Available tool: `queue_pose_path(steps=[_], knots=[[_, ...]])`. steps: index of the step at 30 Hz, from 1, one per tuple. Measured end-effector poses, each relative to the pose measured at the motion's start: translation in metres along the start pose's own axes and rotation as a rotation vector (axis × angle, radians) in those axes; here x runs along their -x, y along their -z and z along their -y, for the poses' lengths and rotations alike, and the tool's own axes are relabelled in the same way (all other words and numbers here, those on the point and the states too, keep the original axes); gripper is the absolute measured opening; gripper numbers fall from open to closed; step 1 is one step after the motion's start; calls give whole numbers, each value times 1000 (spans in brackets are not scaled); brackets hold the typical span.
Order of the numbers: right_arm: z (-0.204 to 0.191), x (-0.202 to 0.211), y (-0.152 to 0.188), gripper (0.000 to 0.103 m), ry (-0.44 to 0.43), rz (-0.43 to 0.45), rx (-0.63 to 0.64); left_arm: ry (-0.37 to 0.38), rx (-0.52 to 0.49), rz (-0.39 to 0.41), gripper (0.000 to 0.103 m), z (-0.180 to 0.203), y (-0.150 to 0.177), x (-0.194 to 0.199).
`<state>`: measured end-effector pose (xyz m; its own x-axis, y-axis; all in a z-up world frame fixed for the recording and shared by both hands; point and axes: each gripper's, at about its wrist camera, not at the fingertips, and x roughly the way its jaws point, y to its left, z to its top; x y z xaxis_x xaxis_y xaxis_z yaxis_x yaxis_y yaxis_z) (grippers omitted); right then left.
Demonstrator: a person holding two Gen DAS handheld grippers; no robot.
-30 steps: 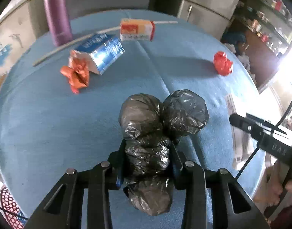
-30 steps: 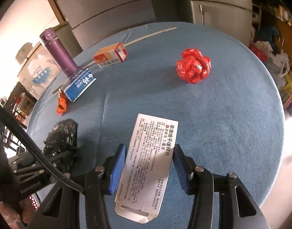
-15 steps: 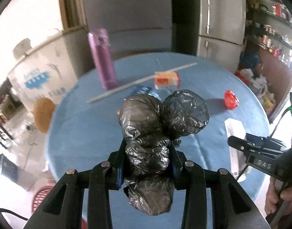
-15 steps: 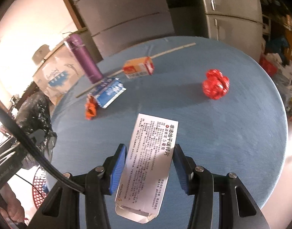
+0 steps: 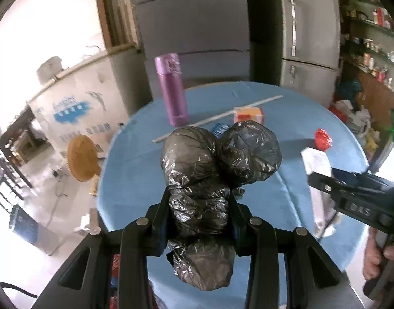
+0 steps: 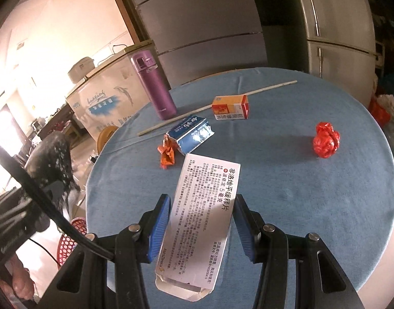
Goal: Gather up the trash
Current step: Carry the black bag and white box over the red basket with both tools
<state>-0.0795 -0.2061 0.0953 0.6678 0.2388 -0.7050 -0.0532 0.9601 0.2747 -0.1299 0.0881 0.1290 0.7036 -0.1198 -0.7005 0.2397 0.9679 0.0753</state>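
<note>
My left gripper (image 5: 199, 206) is clamped on a crumpled black plastic bag (image 5: 217, 159), which bulges out ahead of and behind the pads; my right gripper (image 6: 202, 221) pinches a white medicine box (image 6: 204, 221) by its long sides, open flap toward me; both are held up above the round blue table (image 6: 312, 206). Past the right jaws lies an orange wrapper (image 6: 167, 152) touching a blue carton (image 6: 193, 135); off to the right, well apart, a red wad (image 6: 325, 143); farther on, an orange box (image 6: 230, 107) against a thin white stick (image 6: 271, 87), and a purple flask (image 6: 154, 85) upright at the far left.
</note>
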Motion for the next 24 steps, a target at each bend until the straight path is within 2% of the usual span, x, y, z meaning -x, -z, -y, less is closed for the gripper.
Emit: queue_pose_path(steps=[5, 24], knots=[[8, 1, 3, 52, 20, -6, -20, 63, -39, -47, 39, 20, 6, -10], [84, 26, 3, 52, 61, 57, -167, 96, -204, -49, 39, 98, -4, -15]])
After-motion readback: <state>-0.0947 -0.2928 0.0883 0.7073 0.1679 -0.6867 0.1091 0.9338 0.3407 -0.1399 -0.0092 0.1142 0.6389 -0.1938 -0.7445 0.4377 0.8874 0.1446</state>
